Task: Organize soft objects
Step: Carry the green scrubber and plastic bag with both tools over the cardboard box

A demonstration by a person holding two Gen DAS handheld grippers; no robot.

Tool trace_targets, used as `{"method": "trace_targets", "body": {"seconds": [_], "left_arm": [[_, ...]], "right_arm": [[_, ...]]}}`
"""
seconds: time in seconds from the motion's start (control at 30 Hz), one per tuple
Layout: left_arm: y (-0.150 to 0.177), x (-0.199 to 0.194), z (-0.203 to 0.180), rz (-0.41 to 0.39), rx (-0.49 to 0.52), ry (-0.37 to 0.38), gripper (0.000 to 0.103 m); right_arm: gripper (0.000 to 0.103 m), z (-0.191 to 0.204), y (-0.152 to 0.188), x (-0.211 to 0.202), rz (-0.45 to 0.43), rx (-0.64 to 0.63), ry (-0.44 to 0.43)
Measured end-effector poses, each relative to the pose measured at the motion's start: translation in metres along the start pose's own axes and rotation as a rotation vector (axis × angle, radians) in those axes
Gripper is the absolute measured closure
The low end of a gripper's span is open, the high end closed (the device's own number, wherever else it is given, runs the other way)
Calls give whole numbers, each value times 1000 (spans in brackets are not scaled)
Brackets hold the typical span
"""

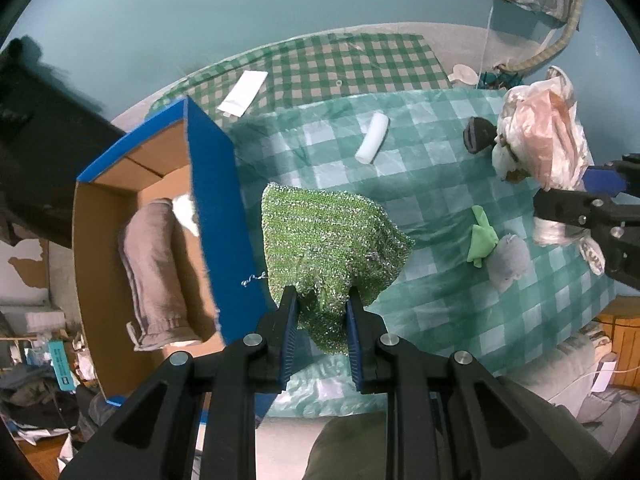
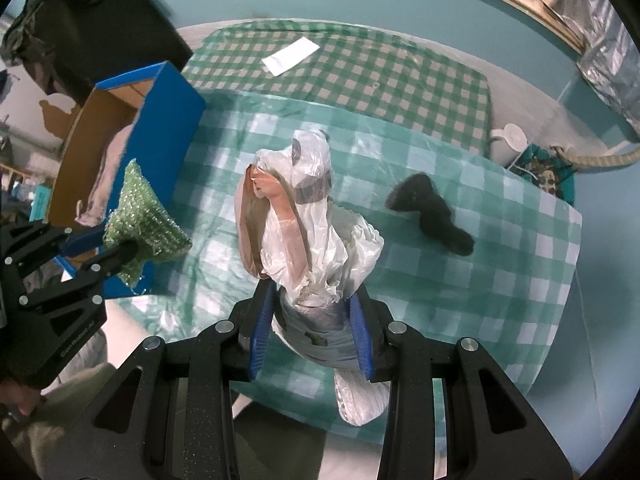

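Note:
My left gripper [image 1: 322,300] is shut on a sparkly green knitted cloth [image 1: 328,248], which hangs above the table beside the blue cardboard box [image 1: 212,184]. The same green cloth [image 2: 144,216] shows at the left of the right wrist view. A rolled grey-brown towel [image 1: 154,272] and something white lie inside the box. My right gripper [image 2: 312,312] is shut on a bundle of crumpled plastic bags [image 2: 296,220], lifted over the checked tablecloth [image 2: 460,288]. The plastic bundle [image 1: 540,136] also appears at the right in the left wrist view.
On the cloth lie a white foam roll [image 1: 374,138], a small green soft toy [image 1: 482,236], a grey soft toy [image 1: 508,262] and a dark sock-like object [image 2: 432,212]. A white paper slip [image 1: 244,92] rests on the darker checked cloth behind. Clutter lies on the floor at left.

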State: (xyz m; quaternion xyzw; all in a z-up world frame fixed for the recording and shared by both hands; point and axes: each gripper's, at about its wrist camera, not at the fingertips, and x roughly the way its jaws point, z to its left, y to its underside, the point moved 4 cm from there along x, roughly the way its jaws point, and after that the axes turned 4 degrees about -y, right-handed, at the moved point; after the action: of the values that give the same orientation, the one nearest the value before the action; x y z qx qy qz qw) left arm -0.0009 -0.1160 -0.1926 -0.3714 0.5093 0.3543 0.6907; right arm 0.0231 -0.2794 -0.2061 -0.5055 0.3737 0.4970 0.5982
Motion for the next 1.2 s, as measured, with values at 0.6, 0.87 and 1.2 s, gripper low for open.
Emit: {"method": "trace_targets", "body": {"seconds": [0.6,0.87,1.2], "left_arm": [[14,-30,57,-39,-122,1,81],[25,-33,91,-38,-199,-9,81],[41,-23,132,-11,-293,-27,81]], "right_arm": [[67,75,-28,-14,-19,-162,-28],[67,117,-39,-4,-5,-244,-54],[67,166,-54,14,20,-327,-83]]}}
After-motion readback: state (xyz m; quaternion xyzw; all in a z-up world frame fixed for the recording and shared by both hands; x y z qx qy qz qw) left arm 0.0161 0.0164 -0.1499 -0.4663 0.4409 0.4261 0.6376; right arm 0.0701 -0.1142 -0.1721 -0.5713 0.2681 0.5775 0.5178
